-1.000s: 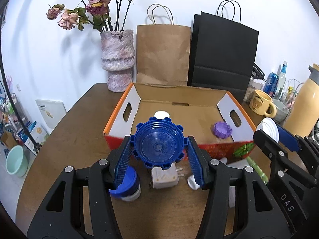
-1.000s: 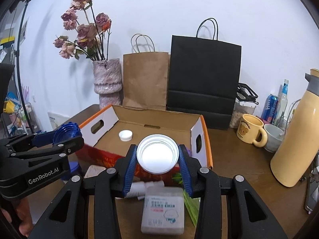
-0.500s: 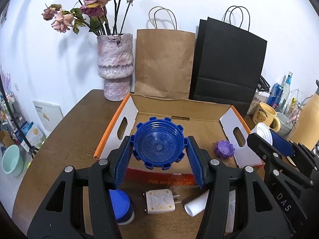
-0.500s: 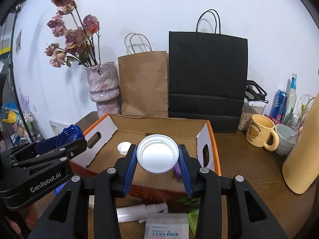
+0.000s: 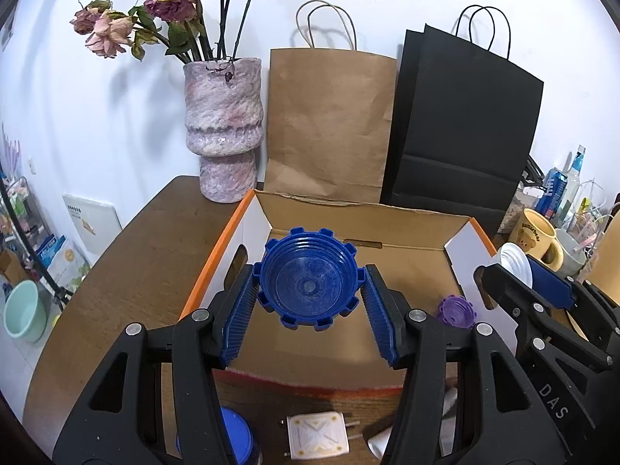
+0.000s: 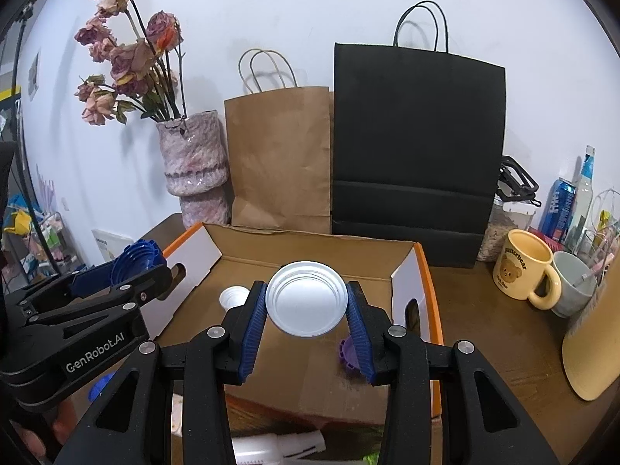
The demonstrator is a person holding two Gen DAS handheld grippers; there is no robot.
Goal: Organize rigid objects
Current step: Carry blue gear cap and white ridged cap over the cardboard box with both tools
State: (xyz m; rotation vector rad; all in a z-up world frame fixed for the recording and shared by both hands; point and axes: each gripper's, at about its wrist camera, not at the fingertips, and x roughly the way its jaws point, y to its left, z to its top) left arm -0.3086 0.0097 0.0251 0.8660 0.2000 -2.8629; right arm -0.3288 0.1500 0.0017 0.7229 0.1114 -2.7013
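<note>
My left gripper [image 5: 310, 290] is shut on a large blue notched cap [image 5: 309, 282], held above the near part of the open cardboard box [image 5: 360, 213]. My right gripper [image 6: 308, 300] is shut on a white round lid [image 6: 307, 297], also over the box [image 6: 310, 242]. Inside the box lie a small purple cap [image 5: 456, 310] at the right and a small white cap [image 6: 233, 297] at the left. The right gripper with its white lid [image 5: 513, 267] shows at the right of the left wrist view. The left gripper with the blue cap [image 6: 135, 257] shows at the left of the right wrist view.
On the brown table before the box lie a white plug adapter [image 5: 316, 436], a blue-lidded jar [image 5: 232, 440] and a white tube [image 6: 279, 445]. Behind the box stand a pink vase [image 5: 223, 131], a brown paper bag [image 5: 329, 124] and a black bag [image 5: 461, 135]. A yellow mug [image 6: 525, 269] stands right.
Both grippers have moved forward with their caps, from in front of the box to over its inside. The loose items on the table have slid toward the bottom of both views.
</note>
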